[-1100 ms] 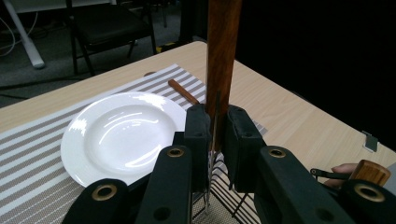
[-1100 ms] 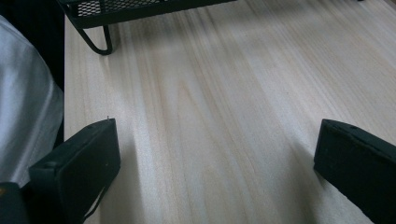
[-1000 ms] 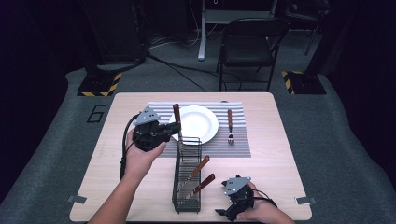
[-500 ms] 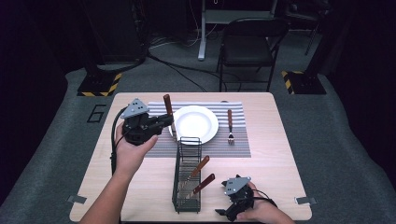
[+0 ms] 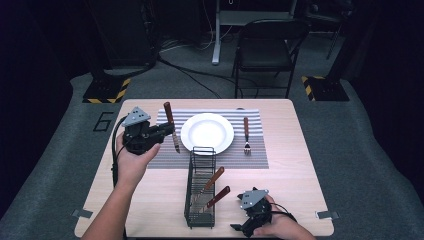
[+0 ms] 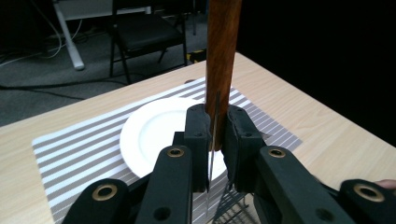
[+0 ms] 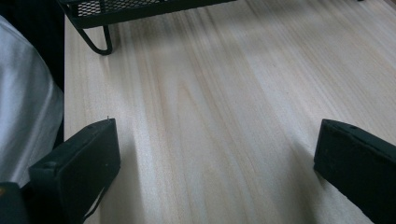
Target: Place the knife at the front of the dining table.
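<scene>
The pale wooden table [image 5: 295, 165] carries a grey-and-white striped placemat [image 5: 255, 159] along its far edge, with bare board open on the right side and in front. A round white plate [image 5: 207, 133] sits mid-mat, and a wooden-handled fork [image 5: 246, 135] lies just right of it. The black wire cutlery basket [image 5: 201, 192] stands near the front, holding two wooden-handled utensils. Left of the plate, the left gripper [image 5: 167, 132] is clamped on a wooden-handled knife [image 5: 170, 127], handle up, raised over the mat's left edge. The right gripper [image 5: 239, 229] rests at the front edge, jaws spread wide and holding nothing.
</scene>
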A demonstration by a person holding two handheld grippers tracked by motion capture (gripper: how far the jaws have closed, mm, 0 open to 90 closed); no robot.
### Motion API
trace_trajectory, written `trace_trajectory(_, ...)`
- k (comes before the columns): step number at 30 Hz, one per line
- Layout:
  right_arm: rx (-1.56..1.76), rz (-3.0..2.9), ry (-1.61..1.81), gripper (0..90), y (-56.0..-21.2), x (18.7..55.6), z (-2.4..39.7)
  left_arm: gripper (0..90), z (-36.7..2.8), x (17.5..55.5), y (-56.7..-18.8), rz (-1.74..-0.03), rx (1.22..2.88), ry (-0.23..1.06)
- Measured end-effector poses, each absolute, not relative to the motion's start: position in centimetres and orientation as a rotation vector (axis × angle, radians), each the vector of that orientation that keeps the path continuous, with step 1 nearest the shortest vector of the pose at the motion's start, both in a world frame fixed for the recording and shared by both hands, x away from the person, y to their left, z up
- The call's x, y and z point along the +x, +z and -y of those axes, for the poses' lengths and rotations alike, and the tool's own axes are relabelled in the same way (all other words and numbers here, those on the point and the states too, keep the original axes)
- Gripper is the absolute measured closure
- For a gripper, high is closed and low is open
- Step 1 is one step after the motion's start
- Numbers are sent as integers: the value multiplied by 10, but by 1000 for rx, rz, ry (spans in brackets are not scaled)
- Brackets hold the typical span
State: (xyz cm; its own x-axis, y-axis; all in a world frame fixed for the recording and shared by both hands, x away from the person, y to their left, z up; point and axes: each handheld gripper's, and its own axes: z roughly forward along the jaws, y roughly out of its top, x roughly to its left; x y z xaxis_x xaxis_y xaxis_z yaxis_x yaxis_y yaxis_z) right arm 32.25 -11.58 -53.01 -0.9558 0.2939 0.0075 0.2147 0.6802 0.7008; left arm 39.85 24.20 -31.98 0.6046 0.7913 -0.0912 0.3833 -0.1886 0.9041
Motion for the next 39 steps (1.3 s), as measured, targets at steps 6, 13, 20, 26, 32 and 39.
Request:
trace_trajectory(6,423,-2782,1140,0,-530,323,116,805,-252,407,-336,-1008,1796,503)
trace_trajectory(13,423,-2782,1140,0,-530,322,116,807,-266,421,-355,-1085,1789,507)
trace_trajectory(20,420,-2781,1141,0,-530,323,116,807,-275,429,-366,-1129,1763,520)
trace_trajectory(26,422,-2781,1140,0,-530,323,116,807,-279,438,-384,-1171,1762,547)
trace_trajectory(32,424,-2782,1140,0,-530,322,116,807,-283,446,-402,-1228,1780,532)
trace_trajectory(39,422,-2782,1140,0,-530,323,116,807,-286,452,-415,-1267,1791,516)
